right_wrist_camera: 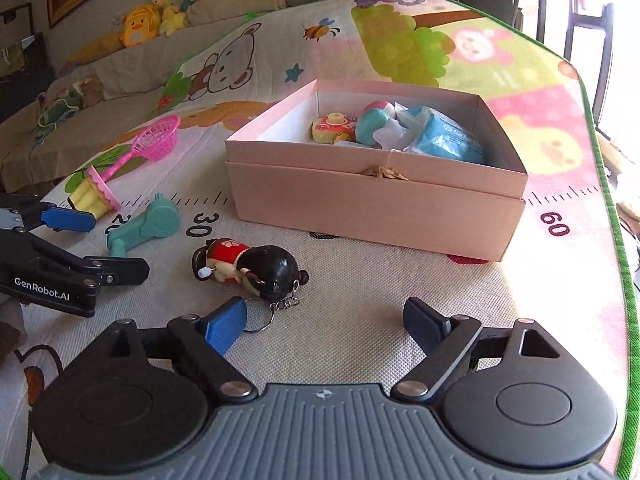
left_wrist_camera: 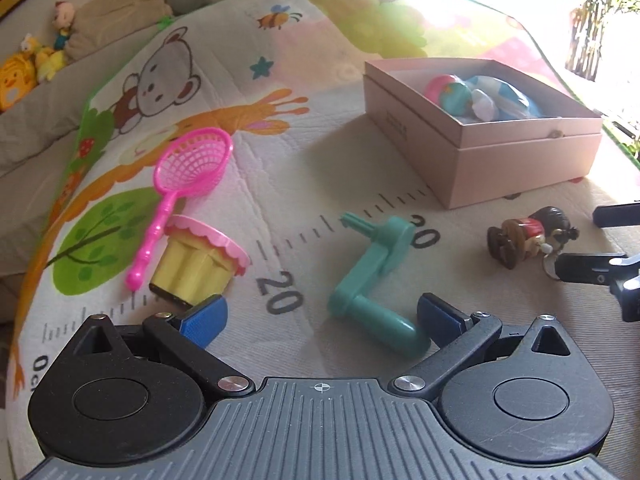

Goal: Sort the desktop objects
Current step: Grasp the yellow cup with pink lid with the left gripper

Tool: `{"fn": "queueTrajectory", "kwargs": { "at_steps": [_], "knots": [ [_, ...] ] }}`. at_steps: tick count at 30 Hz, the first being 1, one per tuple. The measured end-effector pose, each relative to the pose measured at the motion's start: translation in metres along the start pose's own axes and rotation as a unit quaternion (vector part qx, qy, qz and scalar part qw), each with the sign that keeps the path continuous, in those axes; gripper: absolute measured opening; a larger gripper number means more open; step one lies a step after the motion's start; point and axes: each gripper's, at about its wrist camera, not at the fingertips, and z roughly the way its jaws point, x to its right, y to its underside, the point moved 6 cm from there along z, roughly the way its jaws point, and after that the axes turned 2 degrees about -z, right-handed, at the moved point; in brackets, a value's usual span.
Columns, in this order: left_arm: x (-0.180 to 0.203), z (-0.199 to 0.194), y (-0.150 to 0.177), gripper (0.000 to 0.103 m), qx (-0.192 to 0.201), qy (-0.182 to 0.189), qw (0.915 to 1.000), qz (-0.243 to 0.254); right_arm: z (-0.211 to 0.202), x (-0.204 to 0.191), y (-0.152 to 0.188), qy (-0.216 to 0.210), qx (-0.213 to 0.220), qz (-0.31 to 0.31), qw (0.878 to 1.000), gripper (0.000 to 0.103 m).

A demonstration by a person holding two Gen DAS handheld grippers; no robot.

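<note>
Bare play mat [right_wrist_camera: 360, 312] lies open between the doll keychain [right_wrist_camera: 248, 266] and the pink box [right_wrist_camera: 376, 208], which walls off the far side. Left of the doll, the teal crank [left_wrist_camera: 372, 276], cupcake toy [left_wrist_camera: 200, 264] and pink net [left_wrist_camera: 188, 176] crowd the mat, with narrow gaps between them.

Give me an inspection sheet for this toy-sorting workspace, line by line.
Surface: cartoon play mat with printed ruler.
Job's things: pink box open, toys inside; teal crank, doll keychain, pink net, yellow cup loose on the mat.
Clutter: nothing seen.
Grippers: left gripper open around the crank's end; right gripper open, empty.
Cables: nothing seen.
Surroundings: plush toys on a sofa.
</note>
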Motion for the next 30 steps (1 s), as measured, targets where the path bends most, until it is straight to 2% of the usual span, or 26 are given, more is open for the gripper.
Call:
{"fn": "queueTrajectory", "kwargs": {
  "at_steps": [3, 5, 8, 12, 14, 21, 27, 30],
  "knots": [
    [-0.018, -0.001, -0.001, 0.103, -0.005, -0.026, 0.9995, -0.018, -0.001, 0.002, 0.0, -0.001, 0.003, 0.01, 1.0, 0.093],
    [-0.02, -0.007, -0.002, 0.103, -0.002, -0.004, 0.9994, -0.035, -0.002, 0.007, 0.0, 0.003, 0.006, 0.025, 1.0, 0.099],
    [-0.012, -0.012, -0.004, 0.103, -0.004, 0.047, 0.9967, -0.067, -0.002, 0.011, 0.0, 0.001, 0.009, 0.044, 0.999, 0.099],
    [0.0, 0.001, -0.009, 0.103, -0.034, 0.069, 0.9906, -0.113, -0.001, 0.01, 0.0, 0.004, 0.01, 0.042, 0.999, 0.099],
    [0.005, 0.008, -0.014, 0.103, -0.037, 0.061, 0.9898, -0.123, -0.002, 0.011, 0.0, 0.006, 0.013, 0.045, 0.999, 0.099],
    [0.018, 0.024, -0.029, 0.103, -0.04, 0.028, 0.992, -0.116, -0.003, 0.014, 0.0, 0.012, 0.017, 0.056, 0.998, 0.1],
    [0.02, 0.019, -0.025, 0.095, -0.031, 0.016, 0.9958, -0.084, -0.003, 0.016, 0.001, 0.008, 0.016, 0.061, 0.998, 0.101],
    [0.016, -0.004, -0.024, 0.097, 0.004, 0.023, 0.9974, -0.068, -0.003, 0.015, 0.001, 0.009, 0.016, 0.06, 0.998, 0.101]
  ]
}}
